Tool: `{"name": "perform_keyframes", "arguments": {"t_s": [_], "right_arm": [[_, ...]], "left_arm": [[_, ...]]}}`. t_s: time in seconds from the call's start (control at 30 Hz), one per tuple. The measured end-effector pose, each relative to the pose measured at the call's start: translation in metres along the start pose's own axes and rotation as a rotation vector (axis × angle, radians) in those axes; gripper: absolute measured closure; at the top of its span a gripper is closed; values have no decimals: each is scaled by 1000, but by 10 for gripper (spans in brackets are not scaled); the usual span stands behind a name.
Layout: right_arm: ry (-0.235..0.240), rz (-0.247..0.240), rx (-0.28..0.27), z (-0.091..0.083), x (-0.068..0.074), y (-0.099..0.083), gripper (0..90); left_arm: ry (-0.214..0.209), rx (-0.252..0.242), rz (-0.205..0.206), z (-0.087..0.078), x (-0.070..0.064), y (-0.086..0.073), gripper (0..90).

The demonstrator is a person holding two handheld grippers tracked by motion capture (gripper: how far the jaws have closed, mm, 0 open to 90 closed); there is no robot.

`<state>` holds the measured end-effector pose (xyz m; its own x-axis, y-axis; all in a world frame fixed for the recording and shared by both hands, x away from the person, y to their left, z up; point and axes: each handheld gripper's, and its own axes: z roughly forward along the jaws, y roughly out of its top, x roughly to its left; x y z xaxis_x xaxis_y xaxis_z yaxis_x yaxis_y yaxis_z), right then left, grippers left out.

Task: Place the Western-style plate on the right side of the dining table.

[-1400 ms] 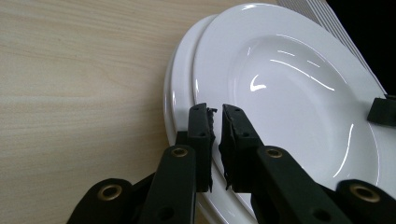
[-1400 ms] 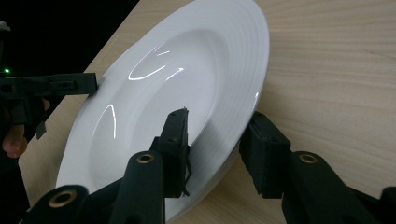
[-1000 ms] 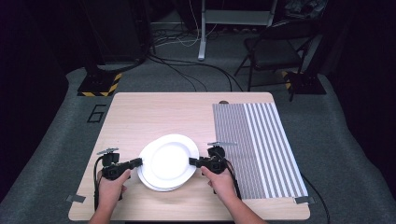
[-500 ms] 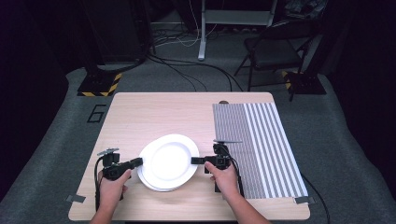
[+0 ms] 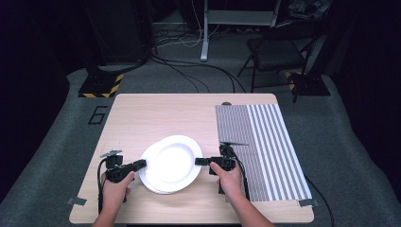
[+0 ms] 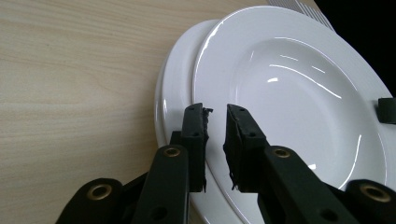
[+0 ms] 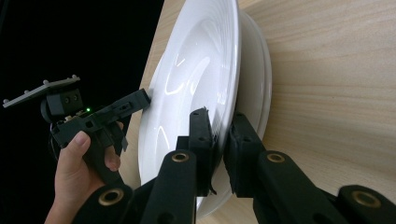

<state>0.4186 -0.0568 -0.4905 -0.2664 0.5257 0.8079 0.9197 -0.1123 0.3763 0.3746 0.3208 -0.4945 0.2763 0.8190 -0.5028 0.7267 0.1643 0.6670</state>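
Top plate (image 5: 171, 160) sits on the stack (image 5: 152, 182) at the bench's near middle, rim clamped at 9 o'clock by left gripper (image 5: 140, 164) and 3 o'clock by right gripper (image 5: 200, 161), likely for a level lift.

Glossy plates on matt wood
White plates (image 6: 299, 88) gleam smooth like glazed ceramic; table (image 5: 142, 123) pale wood grain; striped mat (image 5: 265, 142) looks woven.

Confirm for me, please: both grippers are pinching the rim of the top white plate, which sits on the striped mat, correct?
Not quite: the top white plate rests on another plate on the bare wooden table, beside the striped mat, as the high view shows. The left gripper and right gripper do straddle its rim.
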Motion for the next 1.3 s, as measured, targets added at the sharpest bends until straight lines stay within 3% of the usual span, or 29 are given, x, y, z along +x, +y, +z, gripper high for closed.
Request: {"name": "perform_keyframes", "arguments": {"t_s": [0.4,0.5,0.6,0.87,1.07,1.3], "right_arm": [[20,9,-4,-6,-1,4,839],[20,20,-3,-9,0,5,845],[17,-2,-8,-12,-1,6,849],[44,15,-28,-19,-5,6,861],[69,68,-30,-21,-12,4,855],[73,69,-31,-21,-14,4,849]], "left_arm": [[-21,-9,30,3,-2,-1,665],[-33,-10,20,3,-3,-1,631],[-42,-10,34,4,-2,-1,609],[-46,-13,38,8,-9,-1,492],[-100,-2,-9,14,-10,-3,489],[-130,41,-27,23,-14,-7,488]]}}
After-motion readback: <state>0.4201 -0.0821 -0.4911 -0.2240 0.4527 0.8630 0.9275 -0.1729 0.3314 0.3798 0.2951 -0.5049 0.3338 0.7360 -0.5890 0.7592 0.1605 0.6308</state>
